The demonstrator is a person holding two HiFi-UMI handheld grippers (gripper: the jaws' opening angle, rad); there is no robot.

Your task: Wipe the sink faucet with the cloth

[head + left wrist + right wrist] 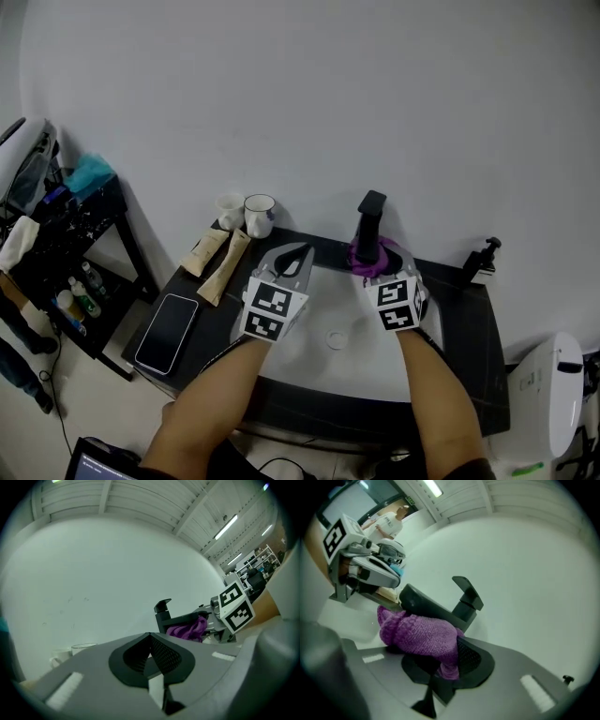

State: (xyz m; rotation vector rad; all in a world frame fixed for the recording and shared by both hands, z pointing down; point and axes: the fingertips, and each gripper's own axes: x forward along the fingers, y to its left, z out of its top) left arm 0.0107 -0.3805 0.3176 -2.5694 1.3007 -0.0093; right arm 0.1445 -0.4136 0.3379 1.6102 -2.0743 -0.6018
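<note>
The black faucet (371,225) stands at the back rim of the white sink (309,352). My right gripper (377,264) is shut on the purple cloth (368,253), which presses against the faucet's base and the underside of its spout. In the right gripper view the cloth (417,637) bulges out of the jaws against the faucet (440,603). My left gripper (292,259) hovers over the sink's back left part, shut and holding nothing. From the left gripper view, the faucet (164,613), the cloth (187,630) and the right gripper (211,625) lie ahead to the right.
Two mugs (246,214), two beige packets (217,258) and a phone (167,333) lie on the black counter (469,337) left of the sink. A small black fixture (483,258) stands at the back right. A cluttered black shelf (66,244) is at the far left.
</note>
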